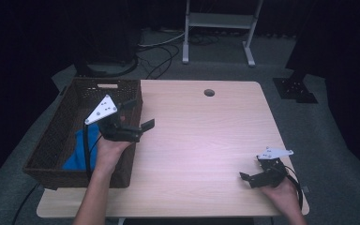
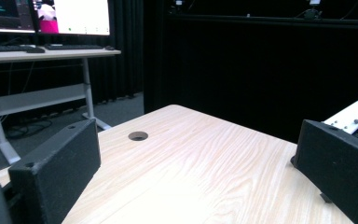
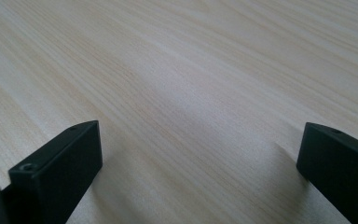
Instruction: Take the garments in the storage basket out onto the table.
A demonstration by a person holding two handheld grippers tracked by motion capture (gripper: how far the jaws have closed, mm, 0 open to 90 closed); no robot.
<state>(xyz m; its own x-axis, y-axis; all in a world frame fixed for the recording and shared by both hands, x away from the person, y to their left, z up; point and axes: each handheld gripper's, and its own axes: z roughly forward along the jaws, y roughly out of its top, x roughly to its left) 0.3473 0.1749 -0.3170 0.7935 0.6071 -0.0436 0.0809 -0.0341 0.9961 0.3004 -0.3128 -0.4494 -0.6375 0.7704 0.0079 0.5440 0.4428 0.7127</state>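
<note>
Blue cloth sits in the bottom of the brown wicker basket, behind and below the left gripper, on the side of the person's left forearm; the left gripper is raised over the basket's inner rim and points away from the cloth, out across the wooden table toward the right side. Left gripper is clearly the nearer one; the right gripper is well apart, at the table's near right corner, with the whole tabletop between it and the basket. Cloth's long axis looks to run along the basket's length, front to back, though folds and the forearm hide part of it, so not certain. Left gripper: jaws spread wide, nothing between them; its own view shows bare tabletop and the cable hole ahead, with the other gripper's grey plate at far right. Right gripper: jaws also wide apart, empty, held low just over the wood grain, pointing leftward; whether it rests on the surface I cannot tell. Judgement: reaching the cloth would need the left gripper to turn back and dip down into the basket.
</note>
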